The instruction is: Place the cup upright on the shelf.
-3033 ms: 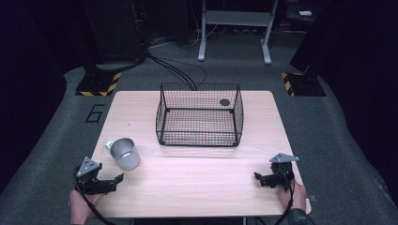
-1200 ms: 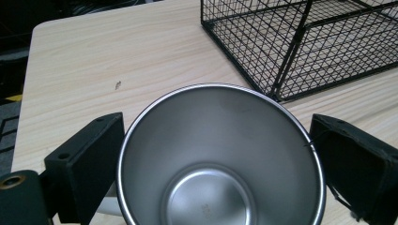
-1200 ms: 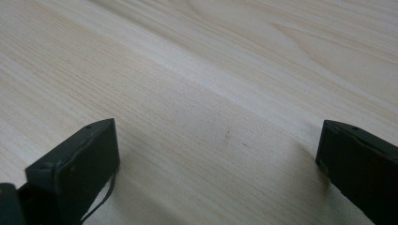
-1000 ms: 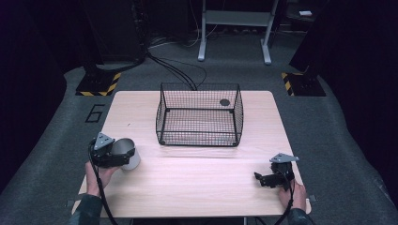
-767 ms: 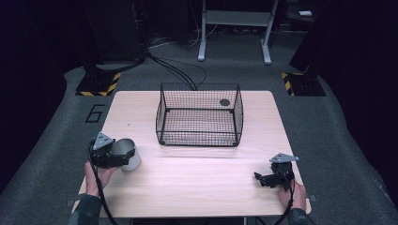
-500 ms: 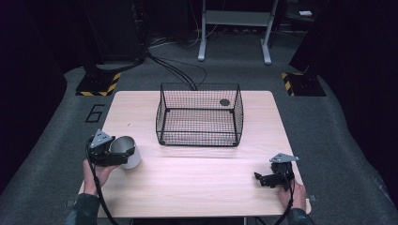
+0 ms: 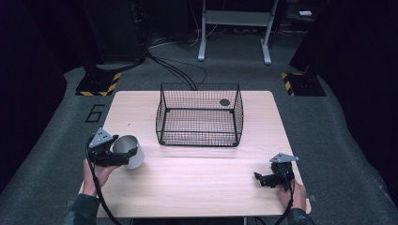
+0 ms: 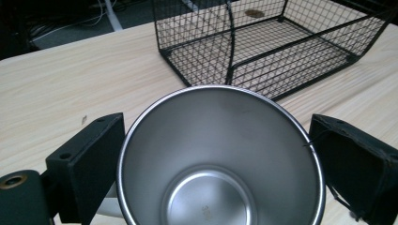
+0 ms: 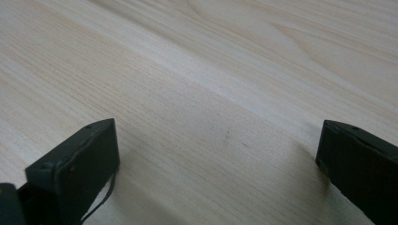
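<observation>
A shiny metal cup is at the table's left front, and my left gripper is shut on it, one jaw on either side of its rim. In the left gripper view I look straight into the empty cup, with both black jaws pressed against its wall. A black wire basket stands at the middle back of the table and holds a small dark round disc. My right gripper rests open at the front right, with bare wood between its jaws.
The light wooden table has bare surface between the two grippers. The basket lies just beyond the cup. Around the table are dark floor, cables and a metal stand behind.
My left gripper moved forward from the front left corner to the cup and shut on it. The cup has since shifted slightly away from the table edge. The right gripper stayed put.
</observation>
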